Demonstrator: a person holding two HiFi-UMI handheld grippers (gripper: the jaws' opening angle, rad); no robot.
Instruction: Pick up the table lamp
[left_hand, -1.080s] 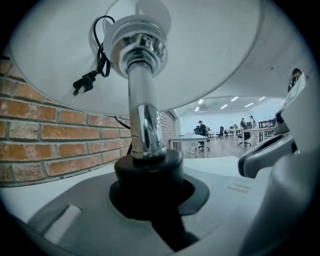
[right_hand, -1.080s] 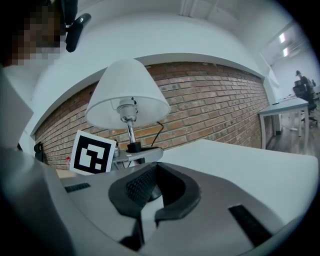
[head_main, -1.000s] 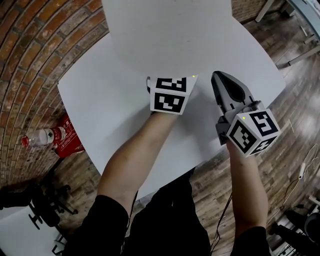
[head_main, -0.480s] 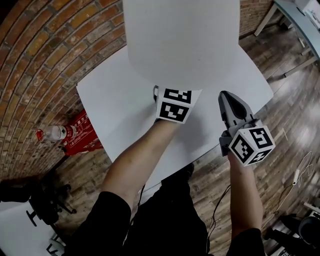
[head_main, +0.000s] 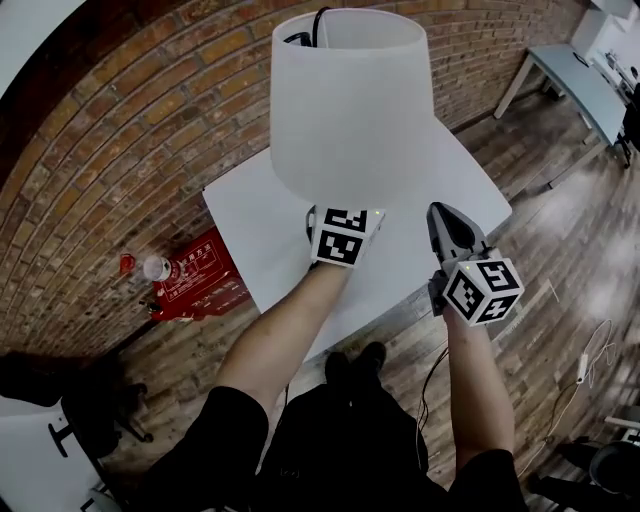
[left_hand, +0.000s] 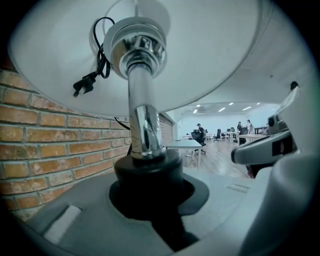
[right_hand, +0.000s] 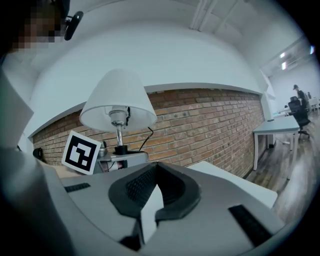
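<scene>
The table lamp has a white shade (head_main: 350, 100), a chrome stem (left_hand: 142, 120) and a black collar (left_hand: 147, 175). Its black cord with plug (left_hand: 82, 87) is tucked up under the shade. My left gripper (left_hand: 150, 205) is shut on the black collar and holds the lamp upright, high above the white table (head_main: 250, 220). In the head view the shade hides the left jaws; only the marker cube (head_main: 345, 235) shows. My right gripper (head_main: 447, 215) hovers to the right of the lamp, shut and holding nothing. The right gripper view shows the lamp (right_hand: 118, 100) up at its left.
A brick wall (head_main: 130, 130) runs behind the table. On the wooden floor at the left lie a red object (head_main: 195, 275) and a bottle (head_main: 150, 268). A black chair base (head_main: 90, 410) stands at the lower left. Another table (head_main: 570, 80) is at the upper right.
Both grippers have risen, and the lamp has gone up with the left one. The table now lies much farther below, and the whole shade shows in the head view.
</scene>
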